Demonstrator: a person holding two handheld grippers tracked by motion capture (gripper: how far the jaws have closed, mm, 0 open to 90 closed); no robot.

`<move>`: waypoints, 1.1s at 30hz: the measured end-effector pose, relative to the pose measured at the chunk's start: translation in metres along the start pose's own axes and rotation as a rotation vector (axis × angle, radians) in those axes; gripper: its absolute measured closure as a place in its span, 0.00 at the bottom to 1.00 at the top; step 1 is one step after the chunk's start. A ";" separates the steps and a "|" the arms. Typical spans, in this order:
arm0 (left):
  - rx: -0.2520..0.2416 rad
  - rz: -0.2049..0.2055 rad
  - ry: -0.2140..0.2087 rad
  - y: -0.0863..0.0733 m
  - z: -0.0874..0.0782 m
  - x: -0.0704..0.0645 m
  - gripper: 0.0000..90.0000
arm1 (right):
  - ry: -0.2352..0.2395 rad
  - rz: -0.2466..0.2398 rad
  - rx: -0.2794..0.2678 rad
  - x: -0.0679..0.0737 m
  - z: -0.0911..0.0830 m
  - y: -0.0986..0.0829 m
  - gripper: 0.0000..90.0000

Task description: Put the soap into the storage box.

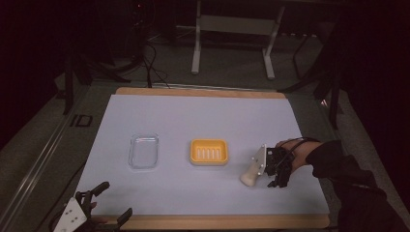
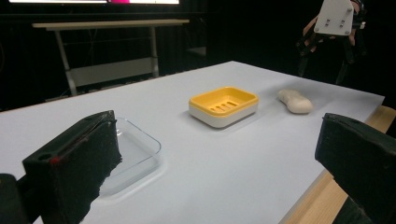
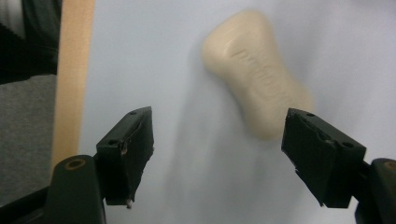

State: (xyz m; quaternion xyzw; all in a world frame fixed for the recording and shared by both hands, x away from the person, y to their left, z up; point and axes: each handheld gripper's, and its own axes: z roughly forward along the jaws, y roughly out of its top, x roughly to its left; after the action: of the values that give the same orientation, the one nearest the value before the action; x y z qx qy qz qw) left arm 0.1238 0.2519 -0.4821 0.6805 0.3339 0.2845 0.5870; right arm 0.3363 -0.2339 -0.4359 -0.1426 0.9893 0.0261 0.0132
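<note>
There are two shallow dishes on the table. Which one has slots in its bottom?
The yellow soap dish in the middle of the table: a row of slots runs across its yellow inset. The clear plastic dish to its left has a plain, see-through bottom.

Two grippers over a white table with three small things.

A clear tray [image 1: 144,151] lies left of centre on the white table [image 1: 208,116], and a yellow soap dish [image 1: 209,152] sits near it at the middle. A cream bar of soap [image 1: 250,175] lies to the right of the dish, just beside the right gripper [image 1: 276,178], which a dark-sleeved arm [image 1: 348,179] holds. The left gripper [image 1: 113,203] rests at the near left corner with its jaws spread apart.
</note>
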 end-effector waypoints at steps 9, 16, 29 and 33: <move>-0.005 -0.010 0.020 -0.002 -0.007 0.000 0.00 | -0.025 -0.084 -0.025 -0.010 0.004 0.012 0.34; 0.004 -0.006 0.022 -0.004 -0.010 -0.002 0.00 | -0.010 -0.124 -0.001 -0.019 0.016 0.021 0.35; 0.013 -0.015 0.014 -0.007 -0.018 -0.001 0.00 | 0.027 -0.198 -0.009 -0.028 0.034 0.029 0.37; 0.003 -0.027 0.019 -0.008 -0.021 0.001 0.00 | 0.038 -0.211 -0.002 -0.028 0.039 0.029 0.39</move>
State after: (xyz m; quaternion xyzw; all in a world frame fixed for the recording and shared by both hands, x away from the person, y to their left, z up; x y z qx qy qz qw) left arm 0.1070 0.2659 -0.4865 0.6740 0.3491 0.2825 0.5865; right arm 0.3555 -0.1961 -0.4723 -0.2466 0.9688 0.0228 -0.0033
